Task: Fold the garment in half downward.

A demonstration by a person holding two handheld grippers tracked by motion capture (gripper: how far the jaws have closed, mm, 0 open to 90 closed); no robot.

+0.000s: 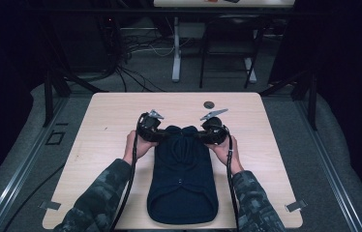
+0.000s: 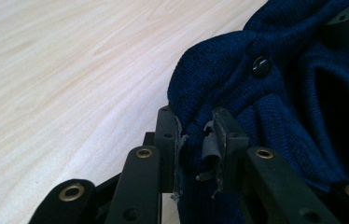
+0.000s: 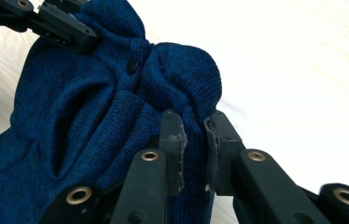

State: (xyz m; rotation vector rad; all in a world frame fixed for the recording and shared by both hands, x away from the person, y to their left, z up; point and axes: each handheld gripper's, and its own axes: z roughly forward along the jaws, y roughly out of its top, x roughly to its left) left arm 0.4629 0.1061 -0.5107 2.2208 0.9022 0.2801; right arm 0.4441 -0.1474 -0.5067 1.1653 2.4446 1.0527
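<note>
Dark blue knit garment [image 1: 183, 179] lies lengthwise mid-worktop [image 1: 106, 121], buttoned, far end bunched up between the two tools. Left gripper [image 2: 198, 140] jaws clamped on the far left corner of the knit, right gripper [image 3: 193, 144] jaws clamped on the far right corner, both pinching a fold of fabric. Looks like an early stage of folding or straightening: grasps done, no fold laid yet, near end flat and untouched.

The counter [image 1: 106, 121] is of light wood with rounded corners. Near its far edge there is 1 small dark round hole [image 1: 209, 104]. At the 2 near corners sit small grey clips [image 1: 49, 205]. Behind the counter, black cables [image 1: 135, 48] lie on the grey floor [image 1: 145, 79], beside a white table leg [image 1: 176, 48].
</note>
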